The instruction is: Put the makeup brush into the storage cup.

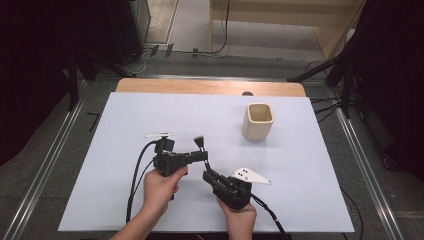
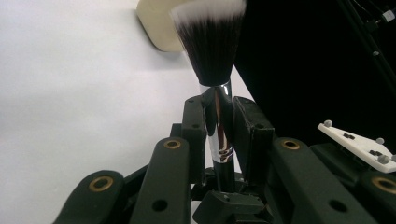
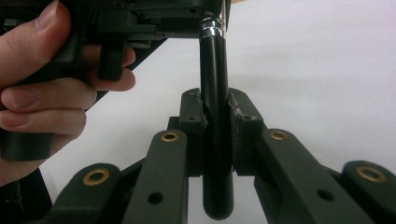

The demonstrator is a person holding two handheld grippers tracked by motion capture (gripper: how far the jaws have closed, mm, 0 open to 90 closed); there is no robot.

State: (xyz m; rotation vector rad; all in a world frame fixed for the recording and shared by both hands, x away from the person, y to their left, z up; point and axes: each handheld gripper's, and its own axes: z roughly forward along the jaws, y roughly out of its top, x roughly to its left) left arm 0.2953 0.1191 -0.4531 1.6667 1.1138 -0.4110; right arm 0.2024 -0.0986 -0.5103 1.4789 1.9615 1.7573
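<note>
Makeup brush (image 2: 212, 51): black handle, chrome ferrule, white-tipped dark bristles.

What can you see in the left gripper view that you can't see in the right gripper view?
The left gripper view alone has the fluffy dark white-tipped bristles, the shiny silver collar pinched in the left claw, and the cream square cup behind. The right gripper view alone has the brush's rounded black handle end pinched in the right claw, and the person's fingers. Both share the same black-handled makeup brush and the white table.
</note>
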